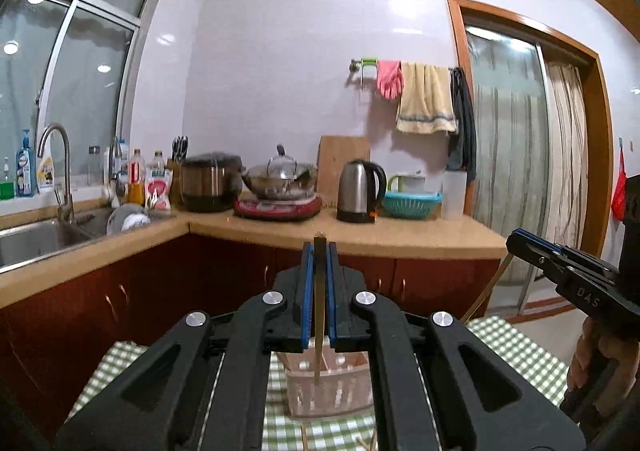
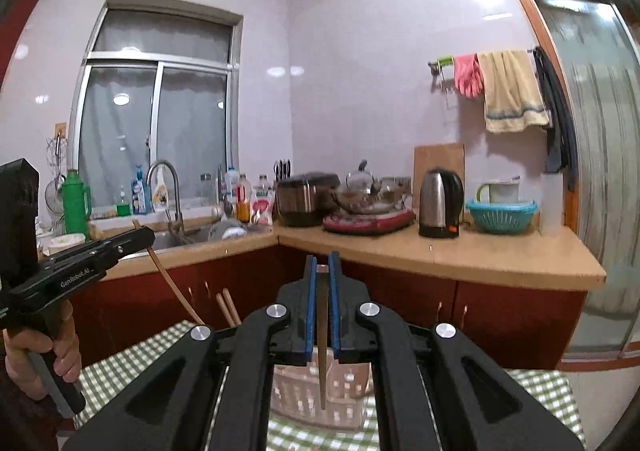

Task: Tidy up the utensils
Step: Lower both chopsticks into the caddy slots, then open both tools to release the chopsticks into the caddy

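Note:
My left gripper (image 1: pixel 319 251) is shut on a wooden chopstick (image 1: pixel 319 315) that hangs down with its tip inside a pink perforated utensil holder (image 1: pixel 328 387) on the green checked tablecloth (image 1: pixel 516 347). My right gripper (image 2: pixel 322 263) is shut on another wooden chopstick (image 2: pixel 322 363), held upright with its tip over the same holder (image 2: pixel 316 391). The right gripper also shows at the right of the left wrist view (image 1: pixel 560 263). The left gripper shows at the left of the right wrist view (image 2: pixel 92 259). Two chopstick ends (image 2: pixel 228 305) stick up beside the holder.
The kitchen counter (image 1: pixel 400 235) behind holds a rice cooker (image 1: pixel 210 181), a lidded wok on a red induction hob (image 1: pixel 280 187), a kettle (image 1: pixel 360 191) and a teal colander (image 1: pixel 412 203). A sink with a tap (image 1: pixel 60 171) is at the left. More chopsticks (image 1: pixel 372 443) lie on the cloth.

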{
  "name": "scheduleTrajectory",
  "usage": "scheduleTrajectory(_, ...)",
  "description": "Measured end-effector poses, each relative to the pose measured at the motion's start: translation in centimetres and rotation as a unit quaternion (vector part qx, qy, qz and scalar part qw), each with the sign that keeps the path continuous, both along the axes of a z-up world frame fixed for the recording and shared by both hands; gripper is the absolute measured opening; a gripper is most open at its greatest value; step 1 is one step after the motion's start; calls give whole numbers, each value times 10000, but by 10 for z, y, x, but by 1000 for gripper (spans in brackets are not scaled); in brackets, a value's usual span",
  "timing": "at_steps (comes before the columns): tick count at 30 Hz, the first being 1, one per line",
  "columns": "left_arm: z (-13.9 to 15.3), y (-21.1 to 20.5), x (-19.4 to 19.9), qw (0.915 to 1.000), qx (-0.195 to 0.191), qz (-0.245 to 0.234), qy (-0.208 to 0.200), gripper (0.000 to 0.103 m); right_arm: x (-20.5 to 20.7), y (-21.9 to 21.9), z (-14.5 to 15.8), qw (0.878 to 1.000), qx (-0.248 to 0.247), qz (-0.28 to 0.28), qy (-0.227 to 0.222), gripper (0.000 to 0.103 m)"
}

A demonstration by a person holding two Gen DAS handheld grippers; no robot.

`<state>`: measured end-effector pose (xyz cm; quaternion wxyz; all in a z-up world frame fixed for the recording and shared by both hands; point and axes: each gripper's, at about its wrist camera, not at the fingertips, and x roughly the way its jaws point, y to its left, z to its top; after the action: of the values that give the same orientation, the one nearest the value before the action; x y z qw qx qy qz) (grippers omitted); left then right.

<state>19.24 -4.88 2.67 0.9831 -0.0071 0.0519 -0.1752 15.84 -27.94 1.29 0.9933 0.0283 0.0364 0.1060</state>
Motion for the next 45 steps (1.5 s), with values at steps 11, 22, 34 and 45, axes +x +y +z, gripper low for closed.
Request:
scheduleTrajectory(11, 13, -12, 42, 9995, -106, 111, -278, 6, 36, 1, 10, 9996, -65, -63, -249, 7)
scheduleTrajectory(22, -38, -19, 88, 9996, -133, 144, 181, 6, 74, 2, -36, 9993, -47, -68, 371, 7)
scheduleTrajectory(34, -85, -18, 110, 9974, -27, 94, 710, 6, 94, 4, -76, 9961, 2, -87, 879, 7)
scheduleTrajectory(45, -87, -10, 109, 9972, -94, 127, 726, 51, 91, 0, -72, 9971, 8, -144, 744, 41)
